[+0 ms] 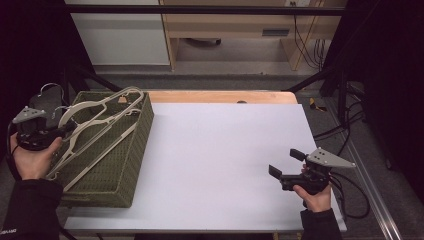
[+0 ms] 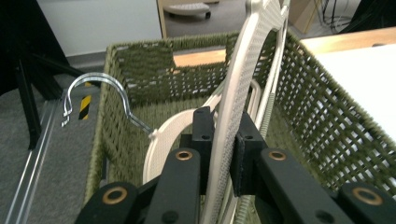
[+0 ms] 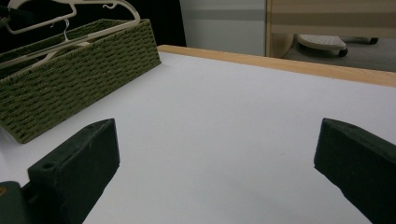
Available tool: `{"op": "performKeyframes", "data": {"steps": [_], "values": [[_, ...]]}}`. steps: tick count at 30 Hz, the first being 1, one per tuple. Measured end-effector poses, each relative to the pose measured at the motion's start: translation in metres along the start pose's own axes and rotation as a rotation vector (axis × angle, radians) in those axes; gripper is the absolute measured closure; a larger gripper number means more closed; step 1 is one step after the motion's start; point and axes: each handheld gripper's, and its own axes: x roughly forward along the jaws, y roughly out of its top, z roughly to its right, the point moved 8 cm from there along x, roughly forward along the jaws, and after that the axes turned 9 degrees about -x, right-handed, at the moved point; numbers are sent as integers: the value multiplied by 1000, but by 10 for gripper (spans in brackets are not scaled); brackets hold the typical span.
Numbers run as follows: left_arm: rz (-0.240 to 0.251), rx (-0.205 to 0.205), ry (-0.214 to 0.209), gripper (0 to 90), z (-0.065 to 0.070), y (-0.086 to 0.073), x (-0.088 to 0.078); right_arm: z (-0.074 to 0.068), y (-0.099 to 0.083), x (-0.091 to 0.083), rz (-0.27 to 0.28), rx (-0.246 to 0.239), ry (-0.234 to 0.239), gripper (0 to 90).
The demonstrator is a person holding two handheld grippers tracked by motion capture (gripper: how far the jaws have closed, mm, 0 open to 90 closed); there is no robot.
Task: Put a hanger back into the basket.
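An olive woven basket (image 1: 112, 165) stands at the table's left side with cream plastic hangers (image 1: 95, 142) lying across it. My left gripper (image 1: 67, 130) is at the basket's left rim, shut on the top hanger (image 1: 102, 106). In the left gripper view the jaws (image 2: 223, 140) pinch this hanger's cream arm (image 2: 243, 70), and its metal hook (image 2: 91, 86) sticks out to the left over the basket wall (image 2: 308, 107). My right gripper (image 1: 286, 163) hovers low over the white sheet at the right. It stands open (image 3: 217, 163) with nothing between its fingers.
A white sheet (image 1: 220, 155) covers most of the wooden table (image 1: 220, 96). The basket (image 3: 70, 79) and hangers (image 3: 70, 18) show far left in the right gripper view. Cables (image 1: 345, 130) and a metal rail lie on the floor to the right.
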Motion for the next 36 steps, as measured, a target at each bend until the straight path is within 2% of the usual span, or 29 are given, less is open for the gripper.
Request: {"op": "performKeyframes", "data": {"steps": [4,8,13,16,19,22,27,33,36], "values": [[-46,7,14,818,0,-9,6,0,0,1,-2,3,-3,8],[-79,-16,21,818,2,-20,14,-1,0,1,-1,1,-1,8],[-117,-12,8,816,10,-33,23,-1,0,1,-2,1,-1,8],[-158,-6,21,811,14,-42,31,-1,-1,1,-5,2,-2,9],[-172,-17,26,808,14,-46,35,-1,-1,2,-5,3,0,9],[-189,-42,30,801,13,-53,41,-1,0,1,-4,0,1,10],[-210,-87,47,792,4,-60,45,-2,0,1,-3,0,3,10],[-236,-122,62,779,-2,-65,46,-2,-1,2,-6,-2,0,10],[-248,-120,81,773,-5,-66,47,-2,-1,2,-5,-2,2,10]]}}
